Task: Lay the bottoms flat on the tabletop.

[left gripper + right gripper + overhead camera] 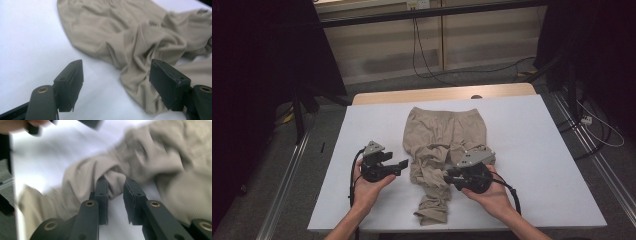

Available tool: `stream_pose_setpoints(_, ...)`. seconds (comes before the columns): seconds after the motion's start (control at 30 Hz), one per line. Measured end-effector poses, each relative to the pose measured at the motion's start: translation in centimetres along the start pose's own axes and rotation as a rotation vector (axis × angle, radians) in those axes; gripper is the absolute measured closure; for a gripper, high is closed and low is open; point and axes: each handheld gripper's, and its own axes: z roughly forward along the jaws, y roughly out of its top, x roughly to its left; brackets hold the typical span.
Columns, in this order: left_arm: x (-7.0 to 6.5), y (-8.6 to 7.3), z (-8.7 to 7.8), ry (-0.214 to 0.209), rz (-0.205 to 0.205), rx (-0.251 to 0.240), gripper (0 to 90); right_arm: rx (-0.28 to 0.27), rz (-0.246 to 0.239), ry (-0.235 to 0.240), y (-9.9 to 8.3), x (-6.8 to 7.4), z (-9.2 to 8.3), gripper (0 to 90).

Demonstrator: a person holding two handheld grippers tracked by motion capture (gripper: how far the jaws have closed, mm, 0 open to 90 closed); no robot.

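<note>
We see beige trousers [443, 150] lying crumpled mid-table [537, 150]. At their nine o'clock our left hand-held gripper [401, 164] stands open, holding nothing. At four o'clock our right hand-held gripper [115, 185] has a fold between its nearly closed jaws; grip uncertain.
</note>
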Motion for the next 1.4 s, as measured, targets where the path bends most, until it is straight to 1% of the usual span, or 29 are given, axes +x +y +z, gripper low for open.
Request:
stream_pose_setpoints(0.07, -0.5, -0.2, 0.5, -0.010, 0.019, 0.022, 28.8, 0.068, -0.006, -0.060, -1.2, -0.4, 0.2, 83.4)
stream_pose_setpoints(0.13, -1.3, -0.2, 0.8, -0.017, 0.055, 0.040, 29.4, 0.135, 0.000, -0.115, -2.2, -1.0, 0.4, 86.0)
stream_pose_setpoints(0.17, -1.6, -0.2, 0.9, -0.021, 0.058, 0.037, 29.9, 0.153, 0.018, -0.131, -2.6, -1.5, 0.4, 85.7)
stream_pose_setpoints(0.23, -2.0, -0.3, 0.9, -0.033, 0.078, 0.040, 30.4, 0.157, 0.036, -0.116, -2.6, -2.0, 0.3, 78.9)
stream_pose_setpoints(0.27, -2.1, -0.4, 1.0, -0.030, 0.086, 0.044, 30.7, 0.149, 0.033, -0.126, -2.4, -2.0, 0.1, 73.0)
stream_pose_setpoints(0.33, -2.1, -0.5, 1.1, -0.031, 0.082, 0.051, 30.7, 0.109, 0.036, -0.121, -1.8, -2.0, -0.6, 62.0)
stream_pose_setpoints(0.37, -2.0, -0.5, 1.2, -0.026, 0.084, 0.055, 30.6, 0.090, 0.036, -0.121, -1.6, -1.9, -1.1, 60.5)
stream_pose_setpoints(0.43, -1.7, -0.5, 1.3, -0.012, 0.079, 0.064, 29.1, 0.030, 0.030, -0.123, -1.2, -1.9, -2.2, 61.2)
stream_pose_setpoints(0.5, -1.6, -0.5, 1.4, -0.004, 0.074, 0.064, 28.1, -0.008, 0.036, -0.127, -0.8, -1.9, -3.1, 66.6)
stream_pose_setpoints(0.53, -1.5, -0.5, 1.4, -0.001, 0.074, 0.062, 28.1, -0.035, 0.036, -0.109, -0.5, -1.8, -3.4, 69.9)
stream_pose_setpoints(0.57, -1.5, -0.5, 1.4, -0.003, 0.071, 0.061, 27.9, -0.057, 0.033, -0.065, -0.2, -1.5, -3.5, 72.2)
stream_pose_setpoints(0.6, -1.5, -0.5, 1.5, -0.006, 0.074, 0.059, 27.9, -0.062, 0.026, -0.040, 0.0, -1.2, -3.3, 73.6)
stream_pose_setpoints(0.7, -1.7, -0.6, 1.6, -0.009, 0.085, 0.066, 27.9, -0.029, -0.030, 0.062, 0.3, 1.1, -1.7, 74.5)
stream_pose_setpoints(0.73, -1.8, -0.6, 1.7, -0.013, 0.085, 0.071, 27.9, -0.008, -0.052, 0.088, 0.3, 1.9, -0.9, 72.0)
stream_pose_setpoints(0.8, -1.9, -0.6, 1.8, -0.017, 0.091, 0.072, 27.9, 0.039, -0.093, 0.114, 0.2, 3.2, 0.9, 61.0)
stream_pose_setpoints(0.83, -1.9, -0.6, 1.7, -0.018, 0.094, 0.073, 27.9, 0.060, -0.110, 0.102, 0.2, 3.6, 1.8, 52.2)
stream_pose_setpoints(0.87, -2.0, -0.6, 1.7, -0.023, 0.092, 0.072, 27.9, 0.076, -0.128, 0.084, 0.2, 3.8, 2.5, 46.7)
stream_pose_setpoints(0.9, -2.0, -0.6, 1.7, -0.023, 0.095, 0.068, 27.9, 0.086, -0.147, 0.063, 0.1, 3.8, 3.2, 39.6)
stream_pose_setpoints(0.93, -2.0, -0.6, 1.6, -0.022, 0.098, 0.067, 27.9, 0.090, -0.162, 0.058, 0.1, 3.8, 3.7, 30.3)
stream_pose_setpoints(0.97, -1.9, -0.6, 1.5, -0.024, 0.101, 0.067, 27.9, 0.101, -0.170, 0.077, 0.0, 3.6, 4.2, 24.7)
stream_pose_setpoints(1.03, -1.8, -0.6, 1.5, -0.018, 0.099, 0.061, 27.9, 0.126, -0.179, 0.040, -0.7, 3.6, 4.9, 19.6)
stream_pose_setpoints(1.07, -1.6, -0.5, 1.5, -0.007, 0.096, 0.057, 27.9, 0.097, -0.156, 0.050, -1.1, 3.4, 5.1, 19.9)
stream_pose_setpoints(1.1, -1.5, -0.5, 1.5, -0.004, 0.087, 0.054, 27.9, 0.091, -0.132, 0.061, -1.2, 3.1, 5.0, 26.9)
stream_pose_setpoints(1.13, -1.4, -0.5, 1.5, -0.001, 0.081, 0.053, 27.9, 0.092, -0.130, 0.046, -1.2, 3.1, 4.7, 42.1)
stream_pose_setpoints(1.17, -1.3, -0.5, 1.4, 0.001, 0.078, 0.050, 27.9, 0.093, -0.123, 0.052, -1.1, 2.9, 4.4, 65.8)
stream_pose_setpoints(1.23, -1.2, -0.5, 1.4, 0.002, 0.077, 0.051, 27.9, 0.089, -0.105, 0.059, -1.4, 2.8, 3.8, 77.3)
stream_pose_setpoints(1.3, -1.3, -0.5, 1.4, -0.001, 0.079, 0.053, 27.9, 0.099, -0.117, 0.074, -1.6, 3.3, 3.2, 80.7)
stream_pose_setpoints(1.37, -1.4, -0.6, 1.4, -0.004, 0.079, 0.053, 27.9, 0.100, -0.111, 0.116, -2.1, 4.1, 2.5, 81.3)
stream_pose_setpoints(1.4, -1.5, -0.6, 1.4, -0.008, 0.076, 0.052, 27.9, 0.099, -0.110, 0.122, -2.4, 4.5, 2.2, 81.4)
